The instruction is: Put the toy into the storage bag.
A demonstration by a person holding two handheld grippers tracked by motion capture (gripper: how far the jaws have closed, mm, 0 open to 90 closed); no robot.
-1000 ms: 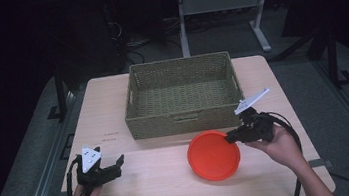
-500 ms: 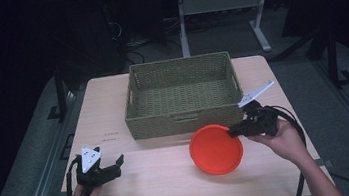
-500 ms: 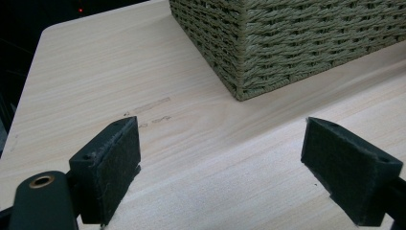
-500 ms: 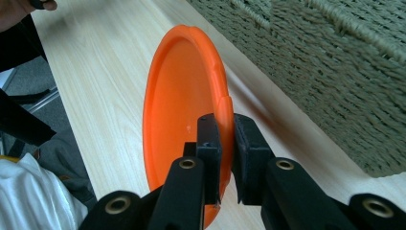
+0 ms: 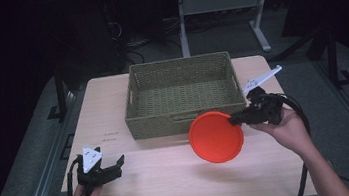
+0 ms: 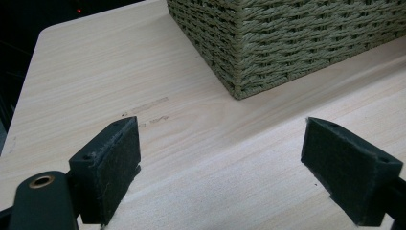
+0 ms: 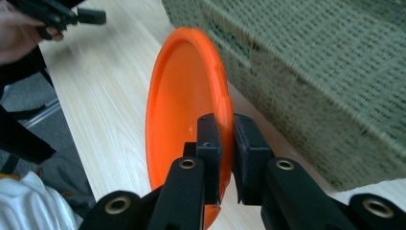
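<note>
An orange plate (image 5: 216, 136) hangs tilted above the table, just in front of the woven basket (image 5: 184, 94). My right gripper (image 5: 235, 119) is shut on the plate's right rim. In the right gripper view the two black jaws pinch the orange plate (image 7: 182, 105) at its edge, with the basket's wall (image 7: 311, 81) close on the right; my right gripper (image 7: 226, 136) shows here from behind. My left gripper (image 5: 116, 166) rests open near the table's front left corner. Its pads (image 6: 107, 165) stand wide apart over bare wood, with nothing between them.
The basket (image 6: 287, 43) is empty and takes up the back middle of the light wooden table (image 5: 172, 179). A cable (image 5: 298, 113) trails from the right gripper. Beyond the table lie a dark floor and metal stand legs (image 5: 260, 37).
The right gripper has lifted the orange plate off the table and tipped it up, moving it toward the basket. The left gripper has stayed where it was.
</note>
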